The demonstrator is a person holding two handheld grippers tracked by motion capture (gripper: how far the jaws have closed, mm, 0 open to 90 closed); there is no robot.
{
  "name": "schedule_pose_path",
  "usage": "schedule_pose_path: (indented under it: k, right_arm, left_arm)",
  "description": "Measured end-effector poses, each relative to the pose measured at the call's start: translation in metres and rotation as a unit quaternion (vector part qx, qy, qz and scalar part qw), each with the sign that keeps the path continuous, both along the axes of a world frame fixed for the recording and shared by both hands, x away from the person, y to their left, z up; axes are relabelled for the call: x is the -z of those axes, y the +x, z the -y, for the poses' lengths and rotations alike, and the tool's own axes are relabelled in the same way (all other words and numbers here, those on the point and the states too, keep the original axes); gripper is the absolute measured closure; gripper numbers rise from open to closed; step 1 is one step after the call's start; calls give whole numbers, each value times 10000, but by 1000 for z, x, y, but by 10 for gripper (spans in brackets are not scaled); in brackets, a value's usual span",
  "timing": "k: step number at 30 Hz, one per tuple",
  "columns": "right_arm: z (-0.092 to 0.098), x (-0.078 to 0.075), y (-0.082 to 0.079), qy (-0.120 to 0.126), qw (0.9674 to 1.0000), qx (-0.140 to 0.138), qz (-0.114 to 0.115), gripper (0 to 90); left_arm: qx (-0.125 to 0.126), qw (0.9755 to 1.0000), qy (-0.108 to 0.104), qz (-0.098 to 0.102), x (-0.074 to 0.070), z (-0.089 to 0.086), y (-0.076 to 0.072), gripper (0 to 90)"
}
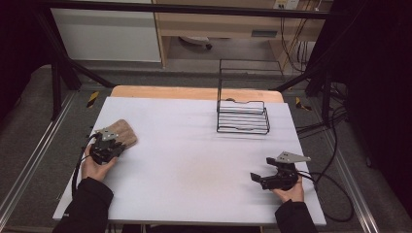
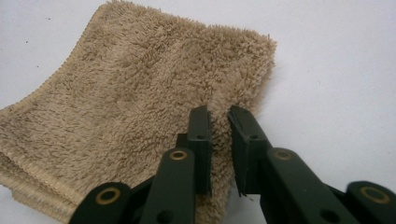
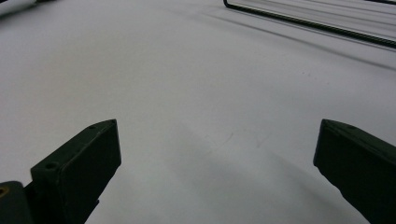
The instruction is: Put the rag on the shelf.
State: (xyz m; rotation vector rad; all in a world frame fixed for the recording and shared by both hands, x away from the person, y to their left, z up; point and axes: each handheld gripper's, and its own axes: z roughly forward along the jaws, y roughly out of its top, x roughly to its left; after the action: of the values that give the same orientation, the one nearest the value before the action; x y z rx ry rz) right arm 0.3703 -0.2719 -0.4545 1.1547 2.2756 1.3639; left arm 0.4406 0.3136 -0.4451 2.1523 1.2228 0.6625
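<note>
Surface [image 1: 194,160]: lying white, bearing wire rack [image 1: 243,116].
Left tool [image 2: 219,123]: nearly shut, pinching towel [image 2: 130,102] edge; should be biting deeper.
Right tool [image 3: 217,154]: gaping, empty.

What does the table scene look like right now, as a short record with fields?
surface: white table top
left gripper: jaws pinched on the near edge of the folded tan towel
right gripper: jaws wide apart over bare table, nothing between them
black wire rack: far right of the table, apart from both grippers
</note>
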Motion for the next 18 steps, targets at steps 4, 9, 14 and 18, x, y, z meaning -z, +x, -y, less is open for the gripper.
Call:
schedule_pose_path:
  k: [4, 9, 14, 18]
  right_arm:
    - [0, 0, 0, -8, 10000, -7, 3, 15]
    - [0, 0, 0, -16, 10000, -26, 2, 17]
    - [0, 0, 0, -9, 10000, -26, -5, 17]
    - [0, 0, 0, -8, 10000, -35, 2, 17]
  left_arm:
    - [-11, 9999, -124, -39, -1, -3, 1, 842]
    - [-59, 9996, -253, -71, -2, -4, 1, 859]
    - [-53, 9992, -388, -3, -8, -6, -2, 867]
    - [-82, 9985, -537, 85, -16, -7, -5, 870]
